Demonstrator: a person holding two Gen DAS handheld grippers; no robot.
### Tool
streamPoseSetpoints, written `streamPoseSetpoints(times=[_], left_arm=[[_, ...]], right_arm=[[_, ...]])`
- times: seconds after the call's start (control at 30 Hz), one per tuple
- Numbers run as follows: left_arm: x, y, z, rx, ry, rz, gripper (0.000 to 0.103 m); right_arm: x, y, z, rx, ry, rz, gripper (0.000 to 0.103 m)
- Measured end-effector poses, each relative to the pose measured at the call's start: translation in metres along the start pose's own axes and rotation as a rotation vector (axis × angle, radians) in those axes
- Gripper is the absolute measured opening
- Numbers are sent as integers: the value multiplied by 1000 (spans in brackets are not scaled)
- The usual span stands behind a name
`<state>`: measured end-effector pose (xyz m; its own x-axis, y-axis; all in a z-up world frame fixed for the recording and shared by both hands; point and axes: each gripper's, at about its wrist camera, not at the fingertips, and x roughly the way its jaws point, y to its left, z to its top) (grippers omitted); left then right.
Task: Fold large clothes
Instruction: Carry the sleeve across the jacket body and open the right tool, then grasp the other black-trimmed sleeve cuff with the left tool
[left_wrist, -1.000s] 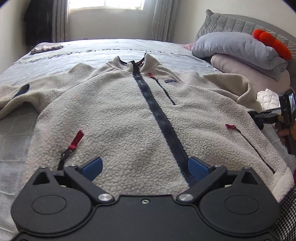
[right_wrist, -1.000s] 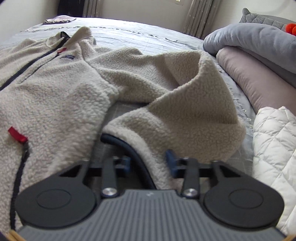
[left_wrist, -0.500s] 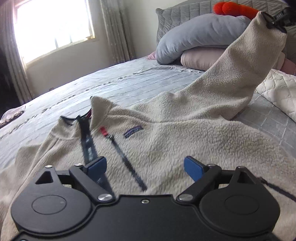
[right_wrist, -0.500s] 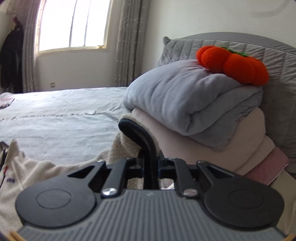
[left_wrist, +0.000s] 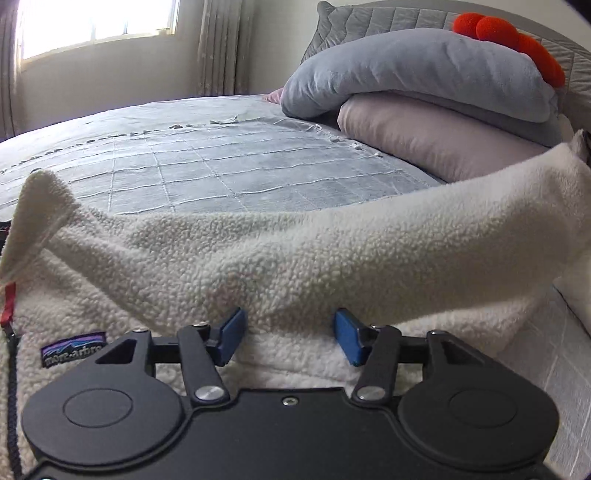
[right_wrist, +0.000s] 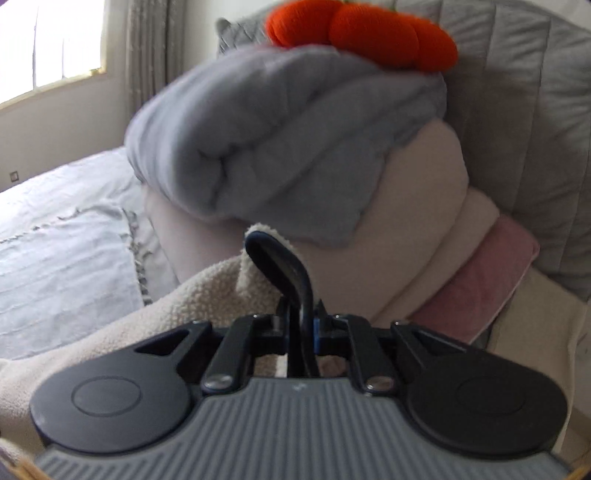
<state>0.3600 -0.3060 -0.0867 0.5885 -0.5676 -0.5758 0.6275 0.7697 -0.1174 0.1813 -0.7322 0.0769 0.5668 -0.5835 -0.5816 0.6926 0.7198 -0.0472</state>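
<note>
A cream fleece jacket (left_wrist: 184, 266) lies on the grey bedspread (left_wrist: 221, 166). Its sleeve (left_wrist: 424, 236) stretches up to the right, off the bed. My left gripper (left_wrist: 288, 334) is open, its blue pads (left_wrist: 231, 334) resting at the sleeve's shoulder seam, with fleece between them. My right gripper (right_wrist: 300, 332) is shut on the sleeve's dark-trimmed cuff (right_wrist: 280, 266) and holds it raised in front of the pillows. The jacket's chest label (left_wrist: 72, 349) shows at lower left.
A grey duvet (left_wrist: 424, 74) lies on a pink pillow (left_wrist: 424, 136) at the headboard, with an orange plush (right_wrist: 362, 33) on top. A white quilted item (left_wrist: 576, 295) lies at the right edge. A window (left_wrist: 96, 22) is at the far wall.
My right gripper closed on the cuff and lifted the sleeve up and out toward the pillows. My left gripper moved from the hem up to the shoulder and narrowed its opening.
</note>
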Motion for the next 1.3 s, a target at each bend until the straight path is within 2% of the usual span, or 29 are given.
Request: streamPoseSetpoints(times=[0.07,0.13,0.17,0.2,0.33,0.43,0.5,0.57,0.6,0.63,0.73,0.77,0.8,0.87,1.07,1.2,1.3], left_arm=[[4,-5,2,14,-1,4,65],[6,-11,3,36,-3,8,69],[6,-13,4,37,-6,7,69],[2,-14,5,25,-14,-11,69],[-23,-9,10,-112,-73,-143,69],[-32,-16,11,-165,-70,-230,66],[-29,-27,4,-179,-36,-301,57],[-13,-44,-9,-178,44,-351,58],[-6,-54,-18,-132,68,-314,57],[-6,-61,-20,-70,49,-293,57],[-24,-63,-9,-59,37,-274,59],[-34,-59,-6,-57,32,-268,62],[-45,-54,-5,-46,25,-256,70],[-74,-34,-5,-24,-17,-208,76],[-148,62,-3,-43,-57,13,81],[-197,137,-19,-86,-64,187,83],[-229,196,-37,-105,-61,328,97]], right_arm=[[12,-3,-6,22,11,-17,19],[10,-7,-6,57,-21,-47,33],[4,-9,-5,80,-39,-40,51],[-3,-10,-3,96,-60,-15,59],[-39,1,2,25,-112,81,60],[-56,24,-2,-43,-109,156,60],[-60,45,-8,-78,-85,226,60],[-62,71,-18,-106,-55,288,60],[-62,82,-23,-111,-42,317,60],[-62,96,-29,-115,-20,353,60],[-68,129,-44,-122,34,431,60],[-72,141,-48,-130,49,459,60],[-76,150,-52,-140,56,483,61],[-86,169,-58,-163,62,527,65],[-120,227,-68,-214,47,612,82],[-133,265,-84,-244,55,651,91],[-142,296,-103,-271,72,673,95]])
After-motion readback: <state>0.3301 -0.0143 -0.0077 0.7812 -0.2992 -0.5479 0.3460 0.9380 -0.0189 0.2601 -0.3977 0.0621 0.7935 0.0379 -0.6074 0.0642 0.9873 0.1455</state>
